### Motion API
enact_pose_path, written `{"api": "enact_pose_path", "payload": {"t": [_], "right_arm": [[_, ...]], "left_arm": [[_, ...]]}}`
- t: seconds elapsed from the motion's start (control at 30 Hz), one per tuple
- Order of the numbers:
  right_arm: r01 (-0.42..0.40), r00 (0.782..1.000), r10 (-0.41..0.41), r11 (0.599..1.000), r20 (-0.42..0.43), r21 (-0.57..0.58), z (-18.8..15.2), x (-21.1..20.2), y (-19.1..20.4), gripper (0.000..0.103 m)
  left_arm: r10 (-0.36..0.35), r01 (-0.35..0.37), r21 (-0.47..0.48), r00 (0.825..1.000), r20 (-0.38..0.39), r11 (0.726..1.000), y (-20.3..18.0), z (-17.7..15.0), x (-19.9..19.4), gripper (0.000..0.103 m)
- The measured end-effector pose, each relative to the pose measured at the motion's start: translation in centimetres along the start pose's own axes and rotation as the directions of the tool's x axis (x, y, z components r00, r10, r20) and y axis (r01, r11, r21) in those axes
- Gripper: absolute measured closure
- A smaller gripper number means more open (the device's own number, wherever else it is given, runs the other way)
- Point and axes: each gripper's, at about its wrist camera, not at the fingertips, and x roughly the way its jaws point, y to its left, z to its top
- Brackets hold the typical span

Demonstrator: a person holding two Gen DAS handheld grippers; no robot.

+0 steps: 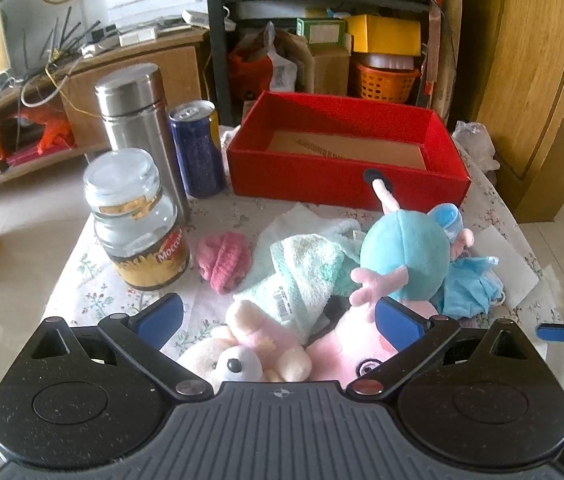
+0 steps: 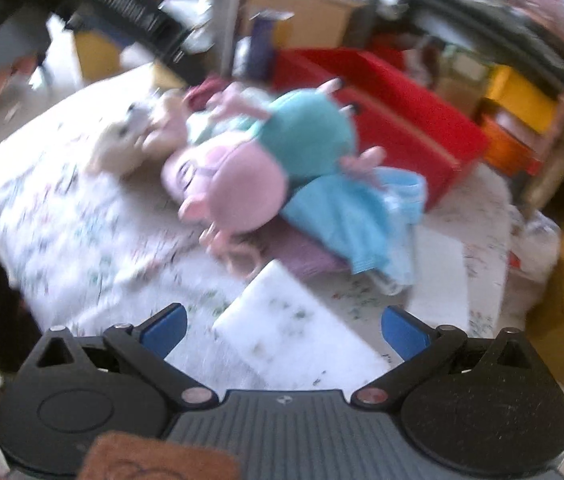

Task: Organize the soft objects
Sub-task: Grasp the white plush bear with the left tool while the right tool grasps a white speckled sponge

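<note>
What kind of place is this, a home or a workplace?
Most likely a lived-in room at home. A small table with a floral tablecloth holds plush toys, a black shelf is crammed with boxes and an orange basket, and a wooden cabinet stands alongside.

Right wrist view motion-blurred, pig plush (image 1: 346,352) head hidden behind hand-held gripper (image 1: 279,322)

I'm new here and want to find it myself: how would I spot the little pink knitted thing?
Start at the red box at the table's far side. Nearer, the pink knitted item lies between the glass coffee jar and the pale green towel: small, ribbed, faceless.
</note>
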Motion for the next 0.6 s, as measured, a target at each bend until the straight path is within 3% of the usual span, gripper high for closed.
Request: {"api": "enact_pose_path", "payload": {"t": [0.17, 0.23, 0.27, 0.43, 0.6], "right_arm": [[-0.060, 0.997, 0.052, 0.988, -0.059, -0.144, 0.4, 1.9, 0.0, 0.032], [-0.104, 0.991, 0.088, 0.981, -0.100, -0.164, 0.7, 2.9, -0.5, 0.043], [-0.124, 0.987, 0.105, 0.979, -0.121, -0.162, 0.8, 3.4, -0.6, 0.050], [-0.168, 0.976, 0.149, 0.979, -0.162, -0.114, 0.7, 4.6, -1.4, 0.053], [-0.142, 0.976, 0.135, 0.989, -0.173, -0.033, 0.5, 4.7, -1.7, 0.057]], "left_arm": [[-0.035, 0.035, -0.002, 0.999, -0.029, 0.999, 0.1, -0.1, 0.4, 0.006], [-0.043, 0.043, -0.003, 0.998, -0.040, 0.999, 0.2, -0.1, 0.7, 0.006], [-0.048, 0.047, -0.005, 0.998, -0.047, 0.999, 0.3, -0.1, 0.8, 0.006], [-0.074, 0.072, -0.019, 0.994, -0.084, 0.997, 0.6, 0.0, 1.8, 0.006], [-0.101, 0.098, -0.038, 0.990, -0.095, 0.994, 1.9, 0.5, 1.7, 0.006]]}}
